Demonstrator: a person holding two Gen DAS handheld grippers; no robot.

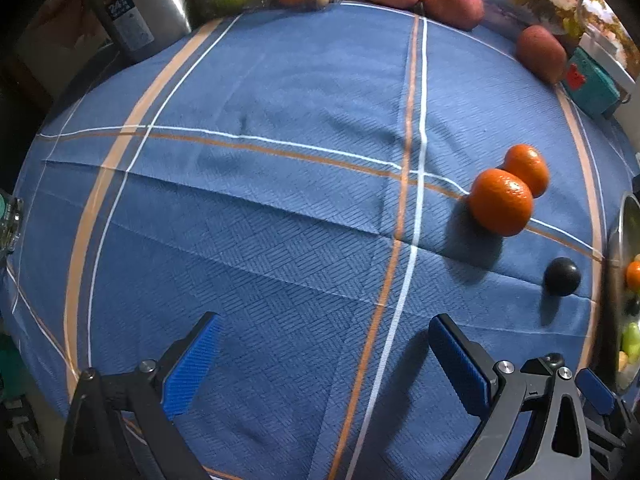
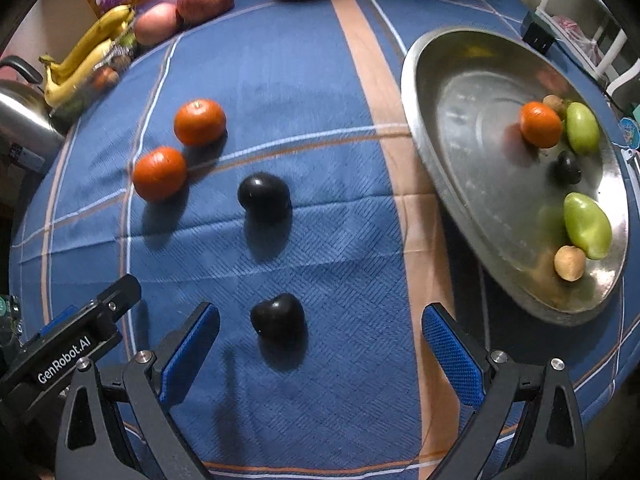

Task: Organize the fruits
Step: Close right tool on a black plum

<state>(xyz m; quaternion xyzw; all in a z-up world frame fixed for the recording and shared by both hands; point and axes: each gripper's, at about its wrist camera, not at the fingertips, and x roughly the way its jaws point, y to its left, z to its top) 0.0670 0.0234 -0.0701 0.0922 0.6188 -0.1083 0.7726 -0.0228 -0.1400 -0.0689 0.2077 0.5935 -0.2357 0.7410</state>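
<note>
Two oranges point(image 2: 199, 121) point(image 2: 159, 173) lie on the blue cloth at left; the left wrist view shows them too, touching, at right point(image 1: 501, 201) point(image 1: 526, 169). Two black fruits point(image 2: 264, 195) point(image 2: 278, 316) lie on the cloth. My right gripper point(image 2: 320, 334) is open, and the nearer black fruit sits just ahead between its fingers, untouched. A metal tray point(image 2: 472, 184) at right holds an orange point(image 2: 541, 124), two green fruits point(image 2: 587, 225), a black fruit and small brown ones. My left gripper point(image 1: 324, 342) is open over bare cloth; one black fruit point(image 1: 562, 276) lies to its right.
Along the far edge lie reddish fruits point(image 1: 452, 2) point(image 1: 541, 53), bananas point(image 2: 86, 56) in a clear container, a steel kettle point(image 1: 136, 4) and a teal box point(image 1: 592, 88). The tray's rim point(image 1: 624, 240) shows at the left view's right edge. The left gripper's body point(image 2: 72, 356) sits beside my right one.
</note>
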